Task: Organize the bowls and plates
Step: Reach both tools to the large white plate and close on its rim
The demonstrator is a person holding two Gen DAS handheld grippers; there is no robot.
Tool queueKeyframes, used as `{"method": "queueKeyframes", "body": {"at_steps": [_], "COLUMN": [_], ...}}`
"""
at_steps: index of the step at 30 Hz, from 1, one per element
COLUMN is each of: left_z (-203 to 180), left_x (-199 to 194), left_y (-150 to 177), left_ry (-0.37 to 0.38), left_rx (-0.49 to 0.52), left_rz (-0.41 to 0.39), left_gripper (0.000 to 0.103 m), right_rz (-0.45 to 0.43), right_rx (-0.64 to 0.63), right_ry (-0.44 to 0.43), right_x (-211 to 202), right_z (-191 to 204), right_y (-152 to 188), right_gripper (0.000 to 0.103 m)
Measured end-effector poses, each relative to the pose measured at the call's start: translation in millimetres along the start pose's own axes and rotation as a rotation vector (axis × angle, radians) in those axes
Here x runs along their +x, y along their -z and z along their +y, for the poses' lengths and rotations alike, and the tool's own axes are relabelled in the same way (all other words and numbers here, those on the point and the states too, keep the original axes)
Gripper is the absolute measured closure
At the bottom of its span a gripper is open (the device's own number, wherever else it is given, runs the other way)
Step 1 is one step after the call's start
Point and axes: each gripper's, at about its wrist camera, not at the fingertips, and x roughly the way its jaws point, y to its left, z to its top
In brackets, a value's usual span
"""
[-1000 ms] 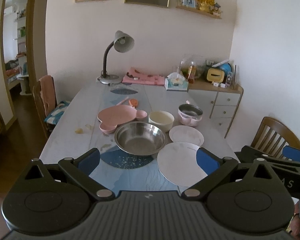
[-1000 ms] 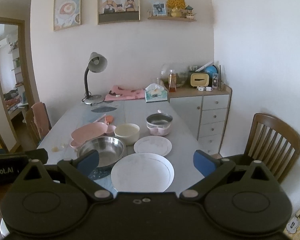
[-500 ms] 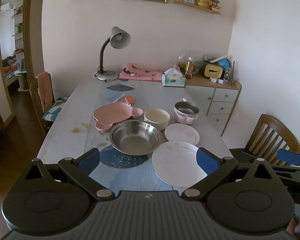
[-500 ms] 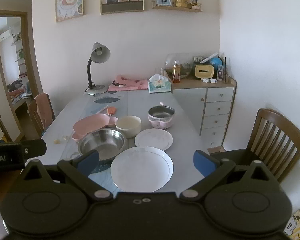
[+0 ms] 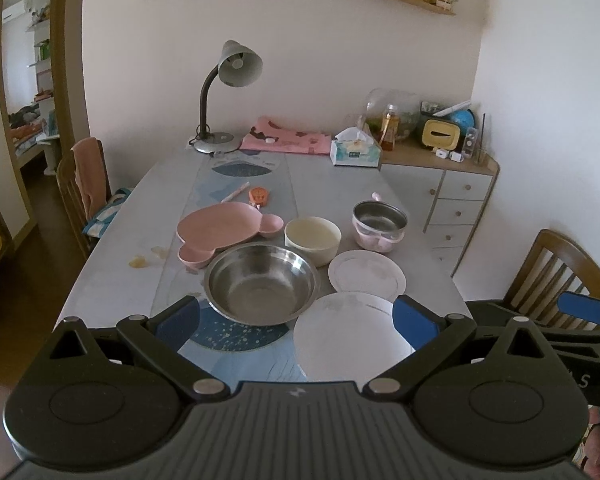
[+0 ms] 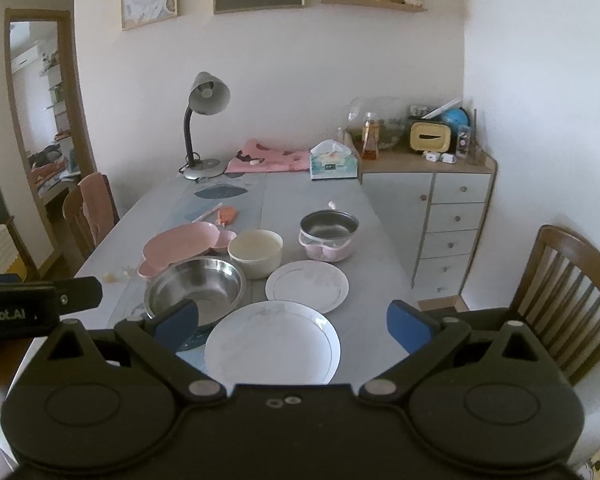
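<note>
On the grey table (image 5: pixel 112 256) sit a large steel bowl (image 5: pixel 261 282) (image 6: pixel 196 286), a large white plate (image 5: pixel 346 338) (image 6: pixel 272 346) at the near edge, a smaller white plate (image 5: pixel 367 271) (image 6: pixel 307 285) behind it, a cream bowl (image 5: pixel 313 238) (image 6: pixel 255 251), a steel-lined pink bowl (image 5: pixel 379 224) (image 6: pixel 328 238) and a pink bear-shaped divided plate (image 5: pixel 220 232) (image 6: pixel 180 246). My left gripper (image 5: pixel 296 316) is open and empty, above the near table edge before the steel bowl. My right gripper (image 6: pixel 292 316) is open and empty, above the large white plate.
A desk lamp (image 5: pixel 224 92), pink cloth (image 5: pixel 288 140) and tissue box (image 5: pixel 355 152) stand at the table's far end. An orange item (image 5: pixel 259 196) lies mid-table. A drawer cabinet (image 5: pixel 448 196) stands right. Wooden chairs stand left (image 5: pixel 80 188) and right (image 6: pixel 568 288).
Both grippers have shifted slightly toward the table, and the dishes sit a little lower and larger in view. Both stay open. No dish has moved.
</note>
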Motion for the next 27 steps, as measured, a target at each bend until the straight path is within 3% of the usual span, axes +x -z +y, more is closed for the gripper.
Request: {"method": "queueKeyframes", "body": {"at_steps": [10,15,22,27], "left_z": [-25,-32,-30,-27], "left_x": [54,92,145,184], "left_y": [-17,-14,2,15], "left_ry": [-0.041,-0.048,-0.04,-0.07], "left_rx": [-0.022,-0.033,-0.071,-0.062], "left_rz": [0.031,0.095,0.199,0.274], "left_gripper": [0.0,0.0,0.0,0.0], "right_rz": [0.049,0.093,0.203,0.321], "right_rx": [-0.034,-0.065,-0.123,-0.142], "right_ry": [-0.051,-0.073,-0.121,-0.147], "right_x": [54,89,151,201], "right_z": [-38,-56,-75,-82], "right_y": [-23,-26,-14,0], "right_gripper": [0.002,0.002,0.005,0.014]}}
